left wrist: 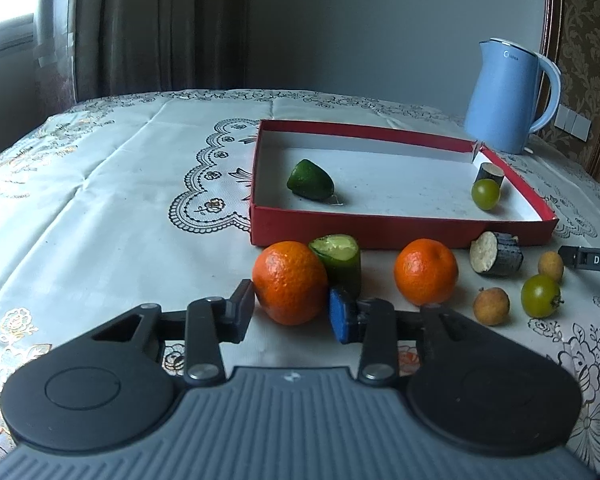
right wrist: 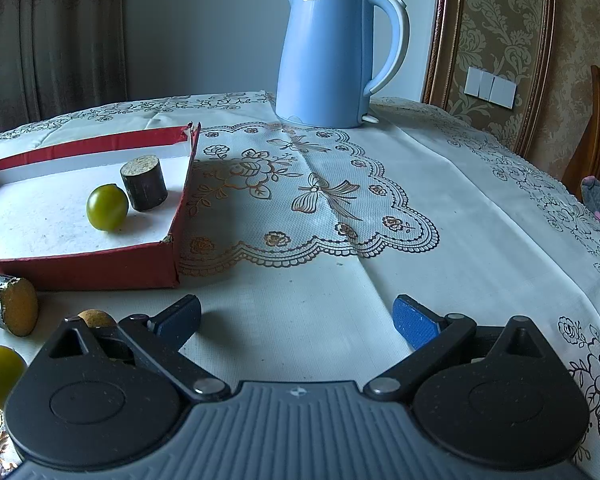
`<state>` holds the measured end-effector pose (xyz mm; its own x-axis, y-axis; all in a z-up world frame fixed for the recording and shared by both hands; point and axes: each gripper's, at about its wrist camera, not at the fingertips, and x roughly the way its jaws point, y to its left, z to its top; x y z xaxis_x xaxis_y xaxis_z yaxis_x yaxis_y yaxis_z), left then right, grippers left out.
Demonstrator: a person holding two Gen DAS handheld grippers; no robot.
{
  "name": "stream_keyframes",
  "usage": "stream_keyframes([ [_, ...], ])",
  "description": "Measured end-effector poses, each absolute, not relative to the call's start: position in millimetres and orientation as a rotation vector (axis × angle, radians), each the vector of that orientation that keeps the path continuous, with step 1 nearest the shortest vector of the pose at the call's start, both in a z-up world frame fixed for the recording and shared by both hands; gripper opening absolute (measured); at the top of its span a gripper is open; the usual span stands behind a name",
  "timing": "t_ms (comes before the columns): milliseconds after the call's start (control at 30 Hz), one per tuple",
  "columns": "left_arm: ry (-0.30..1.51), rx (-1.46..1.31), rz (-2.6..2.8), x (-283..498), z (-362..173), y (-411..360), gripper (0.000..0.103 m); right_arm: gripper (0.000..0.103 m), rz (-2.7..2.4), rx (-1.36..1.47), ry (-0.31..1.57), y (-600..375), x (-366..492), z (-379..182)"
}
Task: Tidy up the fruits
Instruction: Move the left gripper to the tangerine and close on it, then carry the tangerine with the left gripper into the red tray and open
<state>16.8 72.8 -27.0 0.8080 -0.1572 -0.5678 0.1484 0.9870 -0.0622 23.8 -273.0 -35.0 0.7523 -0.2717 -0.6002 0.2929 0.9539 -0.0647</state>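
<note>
1. Left gripper [left wrist: 290, 312]: jaws spread around the near orange [left wrist: 290, 282] on the tablecloth [left wrist: 100, 208], not yet clamped.
2. Orange: likely firm, rollable; grip across its widest part.
3. Red box [left wrist: 400, 232]: behind it.
4. Right gripper [right wrist: 298, 322]: released, empty.

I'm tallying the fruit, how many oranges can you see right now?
2. One orange sits between the left gripper fingers; the other orange lies right of it, before the red box.

Dim daylight from the left window [left wrist: 4, 36] — fisheye-bent edges.
</note>
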Motion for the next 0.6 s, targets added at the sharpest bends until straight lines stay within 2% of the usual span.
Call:
stream_keyframes([
  [300, 0.59, 0.01, -0.141, 13, -20, 77, 0.035, 0.103, -0.308, 0.034, 0.65, -273, 24, -35],
  [600, 0.505, 0.057, -0.174, 35, 17, 62, 0.035, 0.103, -0.308, 0.035, 0.65, -273, 24, -35],
])
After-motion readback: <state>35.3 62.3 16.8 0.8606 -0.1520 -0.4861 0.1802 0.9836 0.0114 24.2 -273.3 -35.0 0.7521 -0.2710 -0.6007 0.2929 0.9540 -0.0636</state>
